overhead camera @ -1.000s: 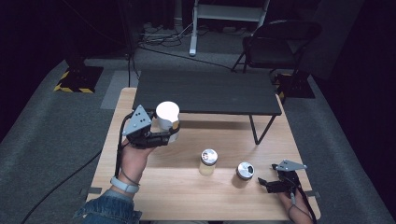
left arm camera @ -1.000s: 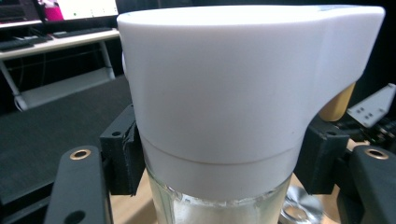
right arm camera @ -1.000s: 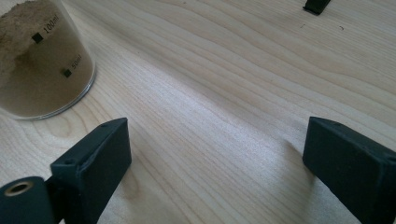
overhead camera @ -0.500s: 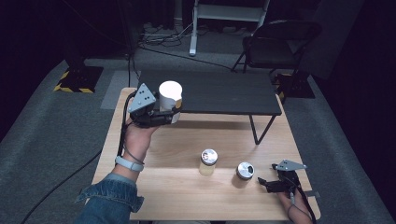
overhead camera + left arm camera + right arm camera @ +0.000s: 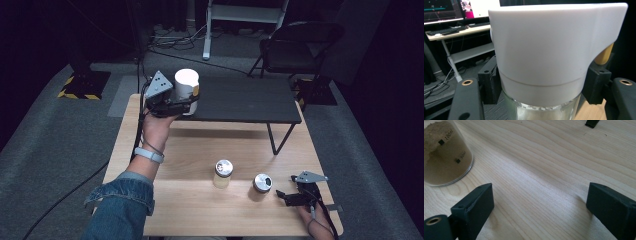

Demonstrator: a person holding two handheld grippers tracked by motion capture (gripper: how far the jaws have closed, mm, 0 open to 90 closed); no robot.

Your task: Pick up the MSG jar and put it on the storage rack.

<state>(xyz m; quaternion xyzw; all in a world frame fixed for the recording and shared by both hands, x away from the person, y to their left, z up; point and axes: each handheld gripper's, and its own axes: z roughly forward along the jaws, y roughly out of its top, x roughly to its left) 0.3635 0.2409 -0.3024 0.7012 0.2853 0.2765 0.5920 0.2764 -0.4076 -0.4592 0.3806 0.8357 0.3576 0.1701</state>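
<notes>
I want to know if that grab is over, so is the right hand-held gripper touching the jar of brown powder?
Apart. The right gripper view shows bare wood between the open right hand-held gripper and the jar of brown powder.

Three jars in all: one white-lidded jar (image 5: 186, 86), two metal-capped jars (image 5: 223, 173) (image 5: 261, 184); also two grippers (image 5: 187, 106) (image 5: 280, 194), one wooden counter (image 5: 200, 145), one black shelf (image 5: 245, 100).
</notes>
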